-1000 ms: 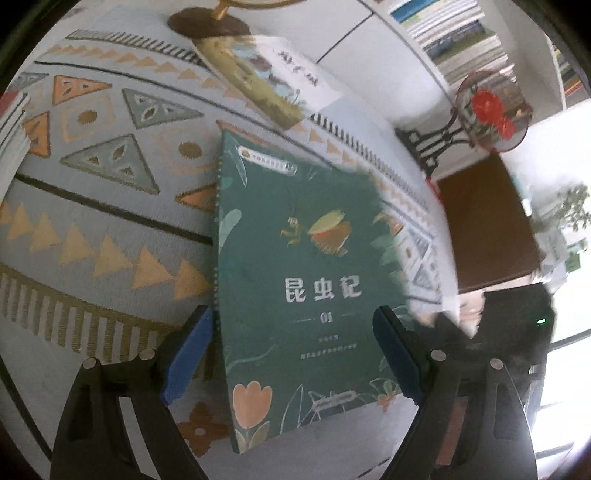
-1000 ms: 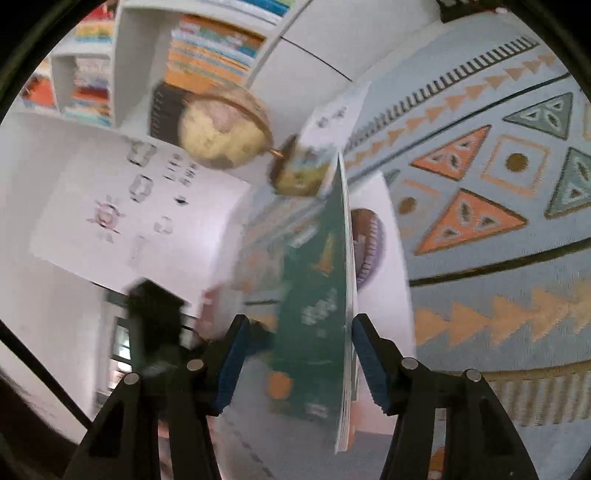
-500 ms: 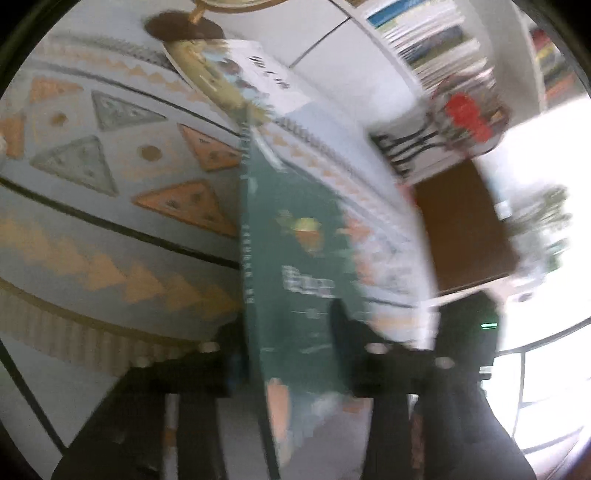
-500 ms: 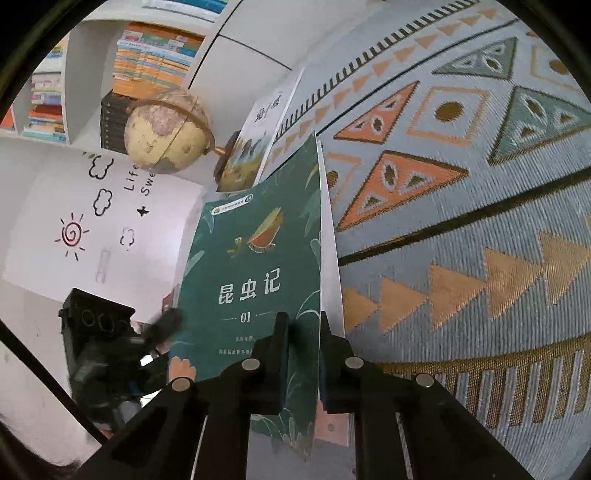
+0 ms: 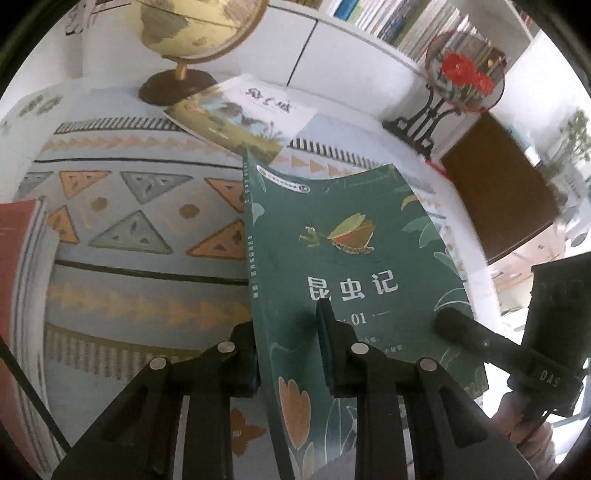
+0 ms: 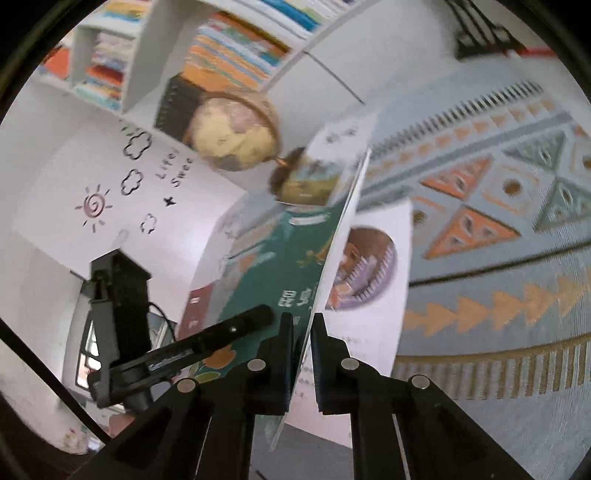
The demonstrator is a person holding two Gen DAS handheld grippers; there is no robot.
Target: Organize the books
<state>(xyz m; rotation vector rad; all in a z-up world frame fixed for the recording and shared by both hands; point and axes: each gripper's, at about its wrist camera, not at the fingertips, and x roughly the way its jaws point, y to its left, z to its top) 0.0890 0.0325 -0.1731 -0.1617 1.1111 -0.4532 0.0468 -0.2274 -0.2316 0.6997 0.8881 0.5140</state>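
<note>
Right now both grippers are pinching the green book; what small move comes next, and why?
Probably keep lifting the green book level. The left gripper holds its spine side and the right gripper its page edge; another book lies beneath on the rug.

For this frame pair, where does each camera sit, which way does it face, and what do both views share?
Left wrist: on the left gripper, looking down its fingers at the green book, rug and globe; the right gripper shows too.
Right wrist: on the right gripper, facing the green book's page edge, with the left gripper beside it.
Shared: green book, globe, rug, each clamped on the book.
</note>
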